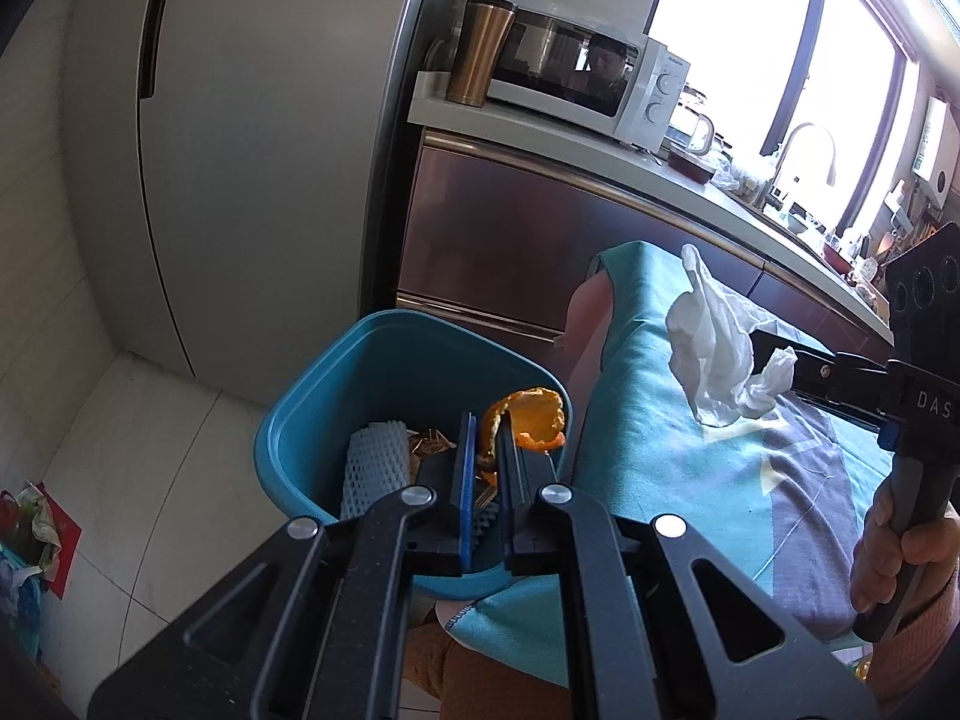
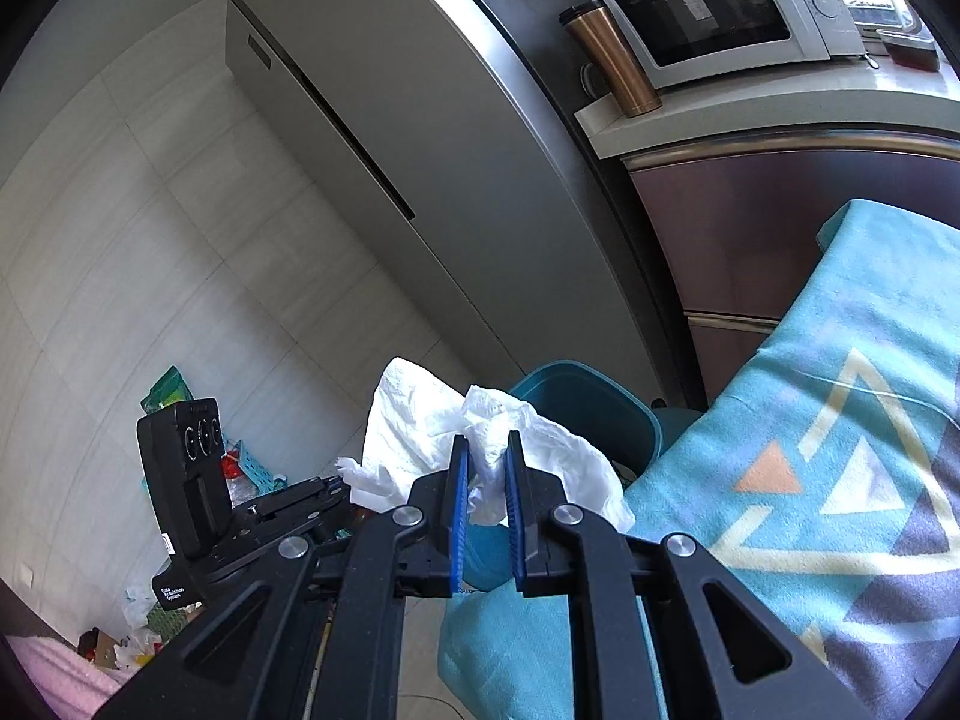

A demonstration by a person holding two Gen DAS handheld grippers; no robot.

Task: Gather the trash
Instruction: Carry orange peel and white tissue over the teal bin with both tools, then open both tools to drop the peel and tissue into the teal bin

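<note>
Two tools, both clamped: left tool [image 1: 487,450] pinches orange peel [image 1: 531,417] over the blue bin [image 1: 312,420], peel curling up-right. Right tool [image 2: 487,468] grips crumpled white tissue [image 2: 420,438] above teal blanket [image 2: 810,420], tissue's long axis running up-left w/ loose end high.

Premises: a domestic kitchen. Evidence noted: a tall steel refrigerator [image 1: 240,138] standing on a pale tiled floor [image 1: 138,480]; a white microwave oven [image 1: 600,81] and a copper travel mug [image 1: 480,51] on a light countertop [image 1: 540,132]; reddish-brown cabinet fronts [image 1: 510,228] below; a gooseneck sink tap [image 1: 807,150] before a bright window [image 1: 750,42]; cluttered worktop beyond
</note>
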